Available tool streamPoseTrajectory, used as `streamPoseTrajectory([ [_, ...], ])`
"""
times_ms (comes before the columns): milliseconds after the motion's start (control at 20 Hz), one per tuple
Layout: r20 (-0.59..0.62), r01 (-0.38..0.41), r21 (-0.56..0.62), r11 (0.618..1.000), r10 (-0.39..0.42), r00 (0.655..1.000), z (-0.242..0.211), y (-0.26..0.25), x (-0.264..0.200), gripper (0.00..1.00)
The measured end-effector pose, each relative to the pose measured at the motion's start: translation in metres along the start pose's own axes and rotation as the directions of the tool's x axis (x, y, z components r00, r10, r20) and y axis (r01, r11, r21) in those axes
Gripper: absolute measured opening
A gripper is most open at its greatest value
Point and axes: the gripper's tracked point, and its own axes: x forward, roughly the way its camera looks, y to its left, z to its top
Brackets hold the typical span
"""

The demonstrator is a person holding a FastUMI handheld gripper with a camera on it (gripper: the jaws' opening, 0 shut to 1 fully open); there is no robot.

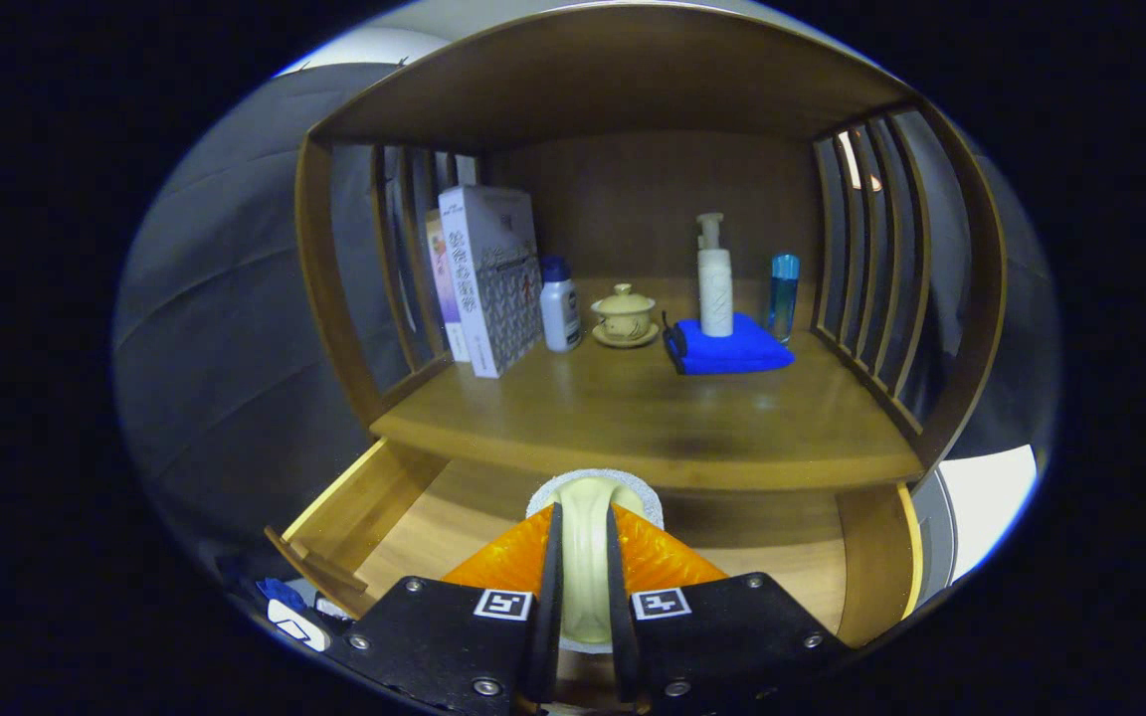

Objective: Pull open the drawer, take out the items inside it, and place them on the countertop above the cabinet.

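Gripper (583, 557): its two fingers are closed on a pale, cream-coloured object, one finger pressing on each side.
Held object (585, 542): rounded and smooth, with a white, rough-looking rim or pad around its far end; what it is exactly I cannot tell, perhaps a small cup or a roll.
Where it is: between the fingers, above the open drawer and just near of the front edge of the countertop, lower than that surface.
Drawer (414, 532): pulled open toward the near side; its light wooden floor shows on both sides of the fingers, and I see no other item on that part.
Countertop (633, 418): a wooden shelf surface inside the cabinet, with a free area at the near middle.
Already on the countertop: books (491, 278) at far left, a small white bottle (560, 303), a lidded teacup on a saucer (624, 316), a pump bottle (714, 276) standing on a folded blue cloth (730, 348), and a blue bottle (783, 295) at far right.
Handling, my judgement: the object looks light and rather stiff, with a smooth, maybe slippery skin; if it is ceramic it is fragile, so set it down softly.
Hold, my judgement: the grip across its middle seems good; it should stay level while lifted over the shelf edge.
Risk: knocking the shelf edge.
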Motion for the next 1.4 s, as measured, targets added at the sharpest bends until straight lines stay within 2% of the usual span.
streamPoseTrajectory([
  [500,0.088,0.114,0.083,0.990,-0.121,0.989,0.074,-0.031,0.055,0.23],
  [700,0.070,0.124,0.147,0.981,-0.135,0.988,0.080,-0.037,0.081,0.23],
  [1050,0.087,0.175,0.157,0.972,-0.190,0.978,0.077,-0.050,0.110,0.28],
  [1350,0.182,0.218,0.085,0.972,-0.230,0.956,0.079,-0.051,0.093,0.94],
  [1400,0.205,0.217,0.079,0.973,-0.229,0.951,0.078,-0.048,0.087,0.95],
])
